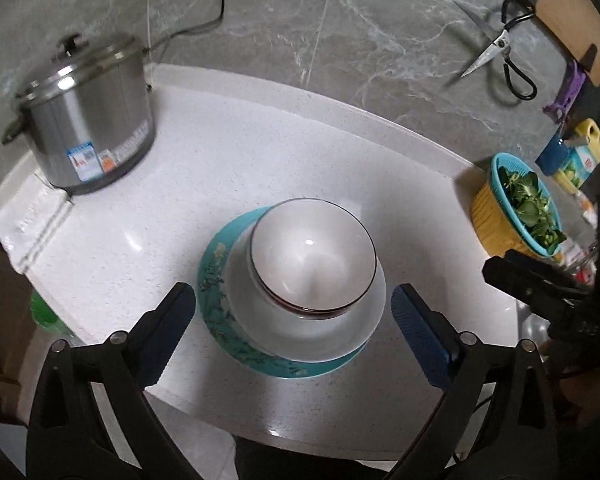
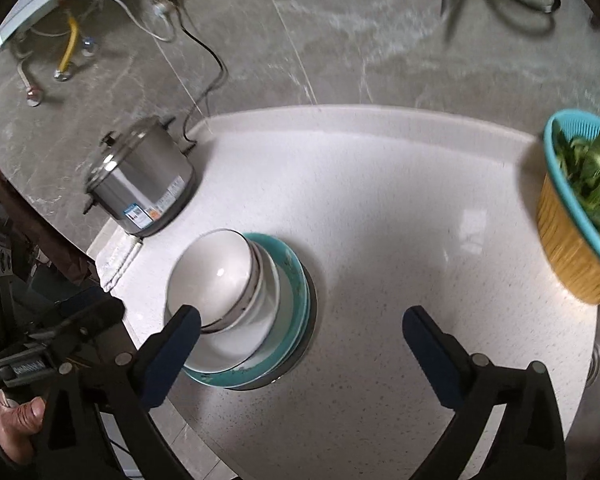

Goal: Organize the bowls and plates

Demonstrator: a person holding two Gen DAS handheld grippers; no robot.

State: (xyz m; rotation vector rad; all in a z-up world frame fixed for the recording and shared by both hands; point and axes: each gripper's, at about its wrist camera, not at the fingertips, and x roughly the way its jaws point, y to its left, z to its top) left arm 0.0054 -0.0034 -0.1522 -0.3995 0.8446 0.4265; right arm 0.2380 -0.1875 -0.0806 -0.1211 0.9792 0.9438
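Note:
A stack of dishes stands on the white counter [image 1: 260,152]: a teal patterned plate [image 1: 214,280] at the bottom, a white plate [image 1: 340,328] on it, and white bowls [image 1: 312,256] with dark rims nested on top. My left gripper [image 1: 294,320] hovers above the stack, open, with nothing between its blue pads. In the right wrist view the same stack, white bowls [image 2: 216,276] on the teal plate [image 2: 296,280], lies left of my right gripper [image 2: 302,340], which is open and holds nothing. The other gripper and a hand show at that view's lower left.
A steel pot [image 1: 88,120] with a lid stands at the counter's back left, its cord running up the grey wall. A yellow and teal basket of greens [image 1: 516,212] sits at the right. Scissors [image 1: 500,46] and a cutting board hang on the wall.

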